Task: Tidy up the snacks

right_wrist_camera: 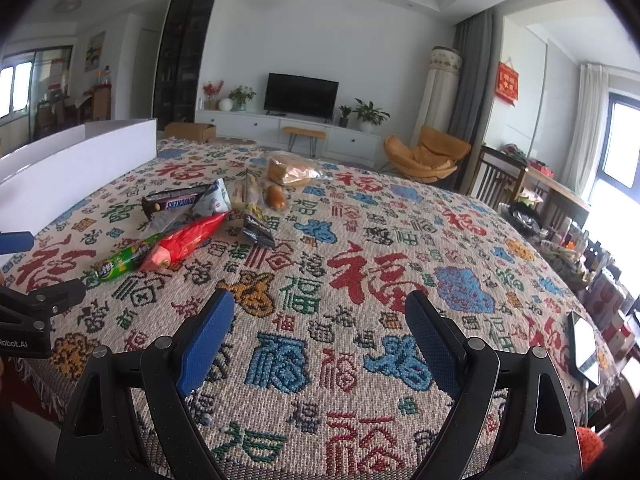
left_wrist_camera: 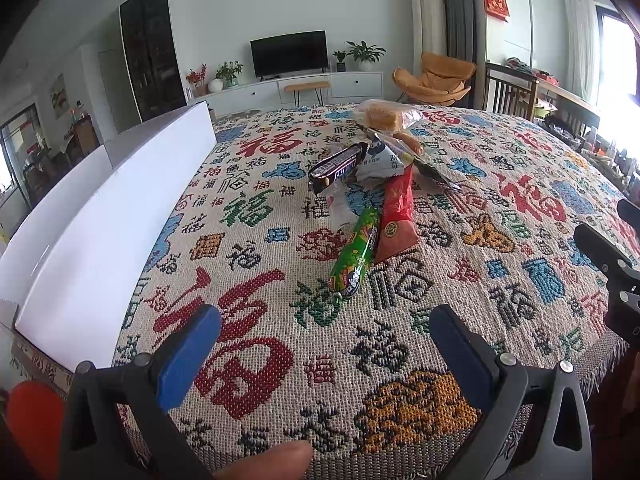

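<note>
Both grippers (left_wrist_camera: 324, 344) (right_wrist_camera: 320, 332) spread; snack pile (left_wrist_camera: 372, 184) near white box (left_wrist_camera: 120, 216).

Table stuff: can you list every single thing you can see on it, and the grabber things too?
Snickers bar: one, brown, far end of the pile.
Green tube snack: one, green, nearest the left gripper.
Red packet: one, red, touching the green tube's right side.
White-blue pouch: one, mid pile.
Bread bags: clear, exact count unclear, farthest back.
White box: one, left table edge.
Phone: one, right table edge.
Tablecloth: one, patterned.
Left gripper: open, empty.
Right gripper: open, empty.
</note>
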A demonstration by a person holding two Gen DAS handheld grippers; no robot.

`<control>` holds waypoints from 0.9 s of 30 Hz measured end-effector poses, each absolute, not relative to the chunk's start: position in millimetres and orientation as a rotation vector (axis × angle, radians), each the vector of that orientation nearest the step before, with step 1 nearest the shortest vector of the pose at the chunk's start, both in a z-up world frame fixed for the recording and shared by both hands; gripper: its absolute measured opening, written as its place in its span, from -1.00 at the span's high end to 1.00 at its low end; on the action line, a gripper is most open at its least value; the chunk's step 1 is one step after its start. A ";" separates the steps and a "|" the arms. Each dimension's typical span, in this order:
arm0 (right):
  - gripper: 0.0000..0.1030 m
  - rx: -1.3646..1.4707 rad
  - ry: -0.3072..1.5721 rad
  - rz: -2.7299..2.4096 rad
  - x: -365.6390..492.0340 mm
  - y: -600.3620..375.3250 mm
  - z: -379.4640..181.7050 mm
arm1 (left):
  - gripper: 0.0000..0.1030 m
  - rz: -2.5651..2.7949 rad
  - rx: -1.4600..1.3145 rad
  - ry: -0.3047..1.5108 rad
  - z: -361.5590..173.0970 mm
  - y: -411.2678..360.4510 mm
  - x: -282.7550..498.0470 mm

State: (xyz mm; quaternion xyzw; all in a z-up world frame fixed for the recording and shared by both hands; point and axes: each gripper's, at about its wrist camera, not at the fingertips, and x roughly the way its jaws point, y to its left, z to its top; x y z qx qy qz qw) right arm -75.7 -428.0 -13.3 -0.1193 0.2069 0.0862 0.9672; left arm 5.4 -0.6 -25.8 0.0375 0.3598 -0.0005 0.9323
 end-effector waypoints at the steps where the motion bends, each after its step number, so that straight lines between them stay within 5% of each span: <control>1: -0.74 -0.241 0.419 0.174 -75.8 -428.0 -13.7 | -1.00 -0.001 0.076 0.738 -26.1 -0.5 5.5; 27: -0.74 -0.220 0.444 0.168 -69.0 -435.0 -15.3 | -1.00 0.029 0.072 0.859 -39.5 15.8 33.1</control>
